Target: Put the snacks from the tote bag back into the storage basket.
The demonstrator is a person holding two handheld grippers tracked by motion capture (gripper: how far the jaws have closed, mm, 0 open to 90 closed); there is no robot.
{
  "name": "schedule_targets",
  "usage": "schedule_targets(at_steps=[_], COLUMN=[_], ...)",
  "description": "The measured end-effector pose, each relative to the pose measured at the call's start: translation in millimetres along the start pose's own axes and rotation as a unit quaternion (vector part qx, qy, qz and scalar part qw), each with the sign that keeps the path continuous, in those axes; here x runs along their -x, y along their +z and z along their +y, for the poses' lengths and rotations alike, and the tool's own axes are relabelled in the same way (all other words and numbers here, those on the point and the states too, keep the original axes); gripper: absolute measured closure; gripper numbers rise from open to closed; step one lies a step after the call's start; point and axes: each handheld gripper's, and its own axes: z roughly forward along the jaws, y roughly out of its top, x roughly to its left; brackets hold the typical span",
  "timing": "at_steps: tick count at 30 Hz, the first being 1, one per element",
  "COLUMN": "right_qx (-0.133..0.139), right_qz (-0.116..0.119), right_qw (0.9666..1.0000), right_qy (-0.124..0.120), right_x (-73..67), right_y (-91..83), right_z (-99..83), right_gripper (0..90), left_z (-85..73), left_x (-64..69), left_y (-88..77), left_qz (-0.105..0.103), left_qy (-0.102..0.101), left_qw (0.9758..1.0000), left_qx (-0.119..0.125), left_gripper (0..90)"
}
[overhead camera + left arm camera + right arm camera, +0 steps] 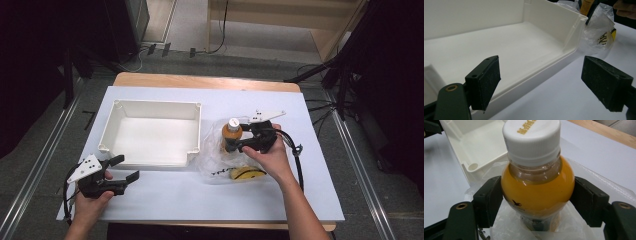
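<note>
**Clearances and Obstructions on the Work Surface**

We find open white table surface (165, 192) along the near edge, between the two hands, with free passage there. The white bin (150, 132) walls off the left-centre; its interior is reachable from above. Just right of the bin, the crinkled plastic bag (212, 160) narrows the gap to a thin lane. The upright orange bottle (232, 132) stands in the bag and sits between the right gripper's (234, 145) jaws. We see free surface beyond the bin, toward the far edge.

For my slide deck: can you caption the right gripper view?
Hand-held gripper with its jaws against an orange juice bottle standing on a clear plastic bag, white bin behind.
</note>
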Motion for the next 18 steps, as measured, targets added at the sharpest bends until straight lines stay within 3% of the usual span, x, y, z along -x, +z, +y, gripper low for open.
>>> schedule_targets(at_steps=[1, 11, 18], right_qx=[-0.002, -0.019, -0.025], right_qz=[-0.002, -0.009, -0.005], right_qw=[1.0, 0.9997, 0.9996], right_qy=[-0.002, -0.01, -0.011], right_x=[-0.5, -2.5, -1.2], right_y=[1.4, 8.6, 11.0], right_z=[1.4, 8.0, 8.6], right_gripper=[28.5, 29.3, 29.6], left_z=[-0.8, -2.7, -2.9], left_x=[-2.9, -9.0, -8.2], left_y=[-2.1, -3.5, -2.2], left_qz=[-0.002, -0.011, -0.01], left_qy=[-0.009, -0.028, -0.024], left_qw=[1.0, 0.9995, 0.9996], left_qx=[0.004, 0.011, 0.007], left_gripper=[16.2, 16.8, 16.9])
